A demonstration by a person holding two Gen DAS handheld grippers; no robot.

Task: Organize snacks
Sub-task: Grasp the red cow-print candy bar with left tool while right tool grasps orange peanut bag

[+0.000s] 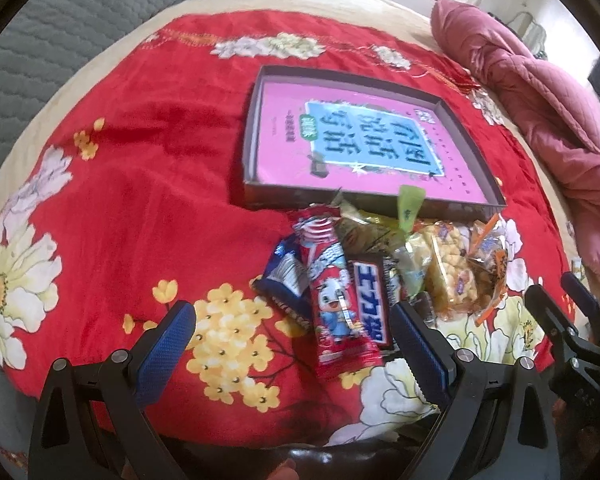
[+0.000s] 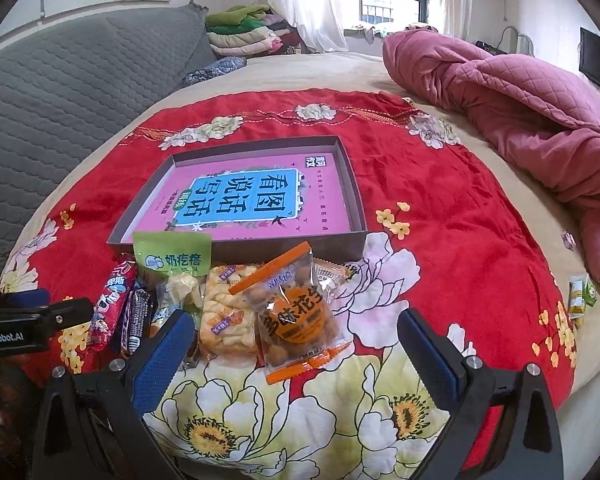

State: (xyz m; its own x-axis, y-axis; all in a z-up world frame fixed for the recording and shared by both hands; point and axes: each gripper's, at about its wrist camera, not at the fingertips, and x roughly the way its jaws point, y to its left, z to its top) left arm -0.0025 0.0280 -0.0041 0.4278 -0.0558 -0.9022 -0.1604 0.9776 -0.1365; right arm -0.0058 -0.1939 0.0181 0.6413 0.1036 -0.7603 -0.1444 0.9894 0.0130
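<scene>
A pile of snacks lies on a red floral blanket (image 1: 140, 160) in front of a shallow dark box (image 1: 252, 196) (image 2: 356, 200) with a pink printed sheet inside. The pile holds a red cartoon packet (image 1: 336, 300) (image 2: 112, 304), a dark chocolate bar (image 1: 370, 304) (image 2: 136, 320), a yellow puffed snack (image 1: 448, 264) (image 2: 228, 312), an orange-trimmed peanut bag (image 2: 296, 312) (image 1: 488, 264) and a green-labelled pouch (image 2: 172, 256) (image 1: 410, 204). My left gripper (image 1: 296, 332) is open, straddling the red packet. My right gripper (image 2: 296, 340) is open around the peanut bag's near end.
A crumpled pink quilt (image 2: 520, 120) (image 1: 540, 120) lies at the right. A grey padded headboard (image 2: 80, 72) runs along the left, with folded clothes (image 2: 248, 32) behind it. Two small green-yellow packets (image 2: 580, 300) sit at the blanket's right edge. The right gripper's body (image 1: 572, 332) shows in the left view.
</scene>
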